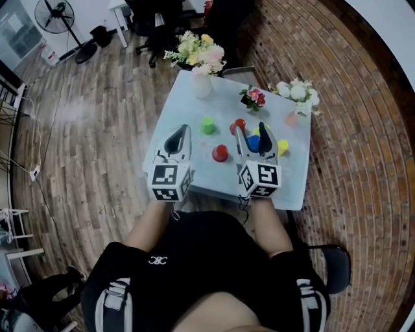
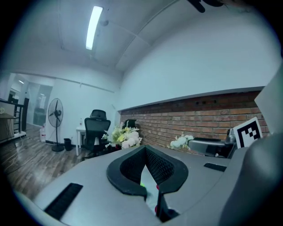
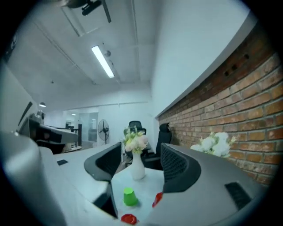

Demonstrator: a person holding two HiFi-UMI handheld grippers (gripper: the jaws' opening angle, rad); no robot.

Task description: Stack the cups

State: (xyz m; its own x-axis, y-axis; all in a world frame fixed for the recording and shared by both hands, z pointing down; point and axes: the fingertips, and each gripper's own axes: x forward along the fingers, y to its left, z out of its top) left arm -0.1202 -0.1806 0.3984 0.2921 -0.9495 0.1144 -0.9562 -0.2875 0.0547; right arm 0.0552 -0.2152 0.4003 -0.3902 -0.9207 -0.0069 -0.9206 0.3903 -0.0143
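Several small cups stand upside down on the pale table [image 1: 293, 176]: a green cup [image 1: 207, 125], a red cup [image 1: 238, 126], a second red cup [image 1: 220, 153], a blue cup [image 1: 253, 143], a yellow cup [image 1: 283, 147] and an orange cup [image 1: 291, 118]. My right gripper [image 1: 251, 129] hovers over the blue cup, open, with nothing pressed between its pads. In the right gripper view [image 3: 140, 154] the green cup [image 3: 128, 197] and a red cup [image 3: 128, 218] lie ahead. My left gripper [image 1: 186, 129] is shut and empty, above the table's left part.
A white vase of flowers [image 1: 201, 83] stands at the table's far edge, with a small flower pot [image 1: 253, 98] and a white flower bunch [image 1: 298, 92] to its right. A brick floor lies right of the table, wood floor left. Office chairs and a fan [image 1: 59, 13] stand beyond.
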